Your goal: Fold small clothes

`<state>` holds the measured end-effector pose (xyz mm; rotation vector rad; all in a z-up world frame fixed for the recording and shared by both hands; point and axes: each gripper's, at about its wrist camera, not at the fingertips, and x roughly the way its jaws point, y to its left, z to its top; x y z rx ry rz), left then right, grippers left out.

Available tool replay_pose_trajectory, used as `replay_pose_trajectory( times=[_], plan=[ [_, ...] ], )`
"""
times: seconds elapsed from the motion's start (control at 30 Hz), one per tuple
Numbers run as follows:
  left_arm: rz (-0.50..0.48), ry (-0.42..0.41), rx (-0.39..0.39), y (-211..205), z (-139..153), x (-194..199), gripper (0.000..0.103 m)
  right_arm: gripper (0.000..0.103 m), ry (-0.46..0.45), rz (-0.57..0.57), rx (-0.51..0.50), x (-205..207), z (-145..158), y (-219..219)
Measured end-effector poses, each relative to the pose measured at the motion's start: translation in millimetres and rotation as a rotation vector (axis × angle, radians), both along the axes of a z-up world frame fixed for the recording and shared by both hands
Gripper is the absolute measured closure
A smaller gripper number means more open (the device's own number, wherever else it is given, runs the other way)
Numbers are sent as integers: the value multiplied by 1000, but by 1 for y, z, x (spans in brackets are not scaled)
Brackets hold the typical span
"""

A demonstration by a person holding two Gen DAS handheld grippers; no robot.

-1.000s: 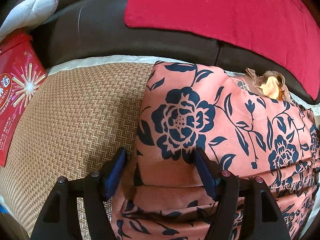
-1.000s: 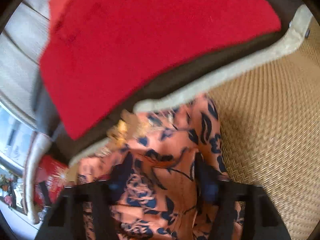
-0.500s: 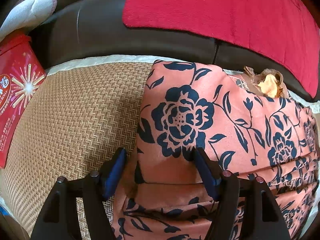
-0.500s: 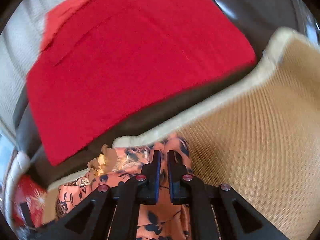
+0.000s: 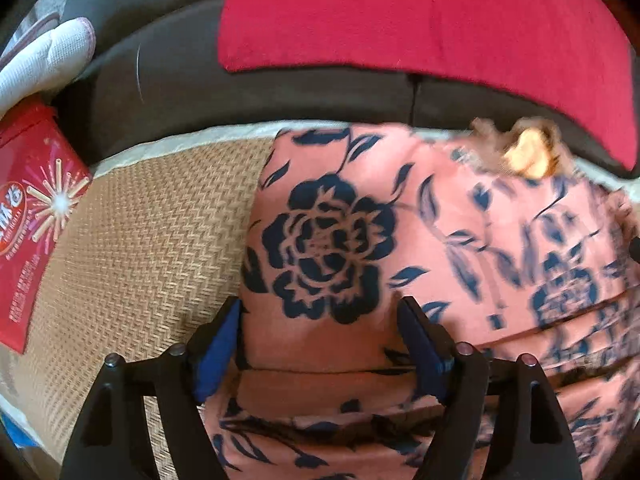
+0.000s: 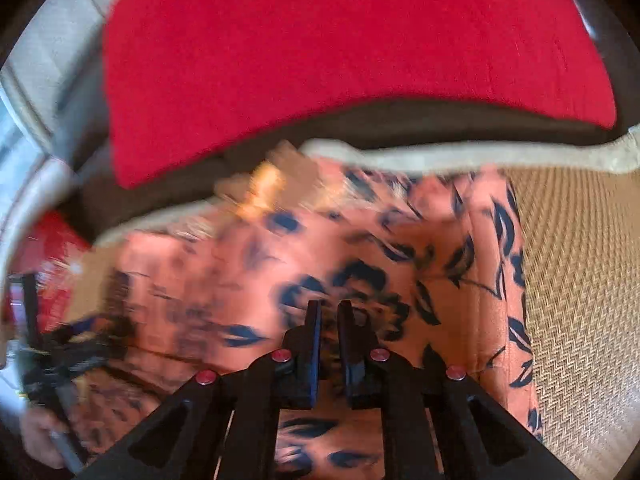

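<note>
A salmon garment with dark blue flowers [image 5: 400, 216] lies on a woven mat [image 5: 152, 248], with a folded layer near me. My left gripper [image 5: 320, 320] stands over its left part. The blue pads [image 5: 218, 344] straddle the fabric without pressing it, and the jaws are opening. In the right wrist view the garment [image 6: 440, 248] is blurred, and a raised crease runs along its right side. My right gripper [image 6: 330, 316] hangs over a flower with its jaws almost together on a pinch of fabric. The left gripper [image 6: 60, 360] and a hand [image 6: 36, 436] show blurred at lower left.
A red cloth [image 5: 420, 20] is draped over the dark sofa back [image 5: 168, 92] behind the mat. To the left are a red printed box [image 5: 32, 216] and a white cushion [image 5: 44, 56]. A tan and yellow item [image 5: 524, 152] lies at the garment's far edge.
The right gripper's jaws closed on the garment near its right edge. It then swung across over the flowers while rolling. The left jaws spread a little wider.
</note>
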<state>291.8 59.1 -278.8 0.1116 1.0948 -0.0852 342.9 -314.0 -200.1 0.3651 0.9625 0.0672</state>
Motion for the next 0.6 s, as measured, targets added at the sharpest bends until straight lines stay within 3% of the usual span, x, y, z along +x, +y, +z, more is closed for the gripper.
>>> replay_pose_trajectory(
  times=[0.07,0.13,0.2,0.3,0.4,0.57,0.6],
  plan=[
    [-5,-44,23,-6,11,-9,24,92,-54,30,22,-9,14,9],
    [-30,-100,38,-17,25,-23,24,90,-7,68,17,-13,7,20],
    [-48,-167,56,-27,45,-43,24,88,106,98,2,-14,-23,26],
    [-53,-250,57,-33,80,-77,22,88,88,65,1,-27,-11,20],
    [-47,-322,61,-37,104,-111,15,85,3,24,80,-55,11,11],
    [-38,-379,32,-34,141,-165,13,85,-155,-17,62,-122,59,7],
    [-39,-387,29,-34,147,-174,13,79,-171,-22,75,-135,66,7]
  ],
)
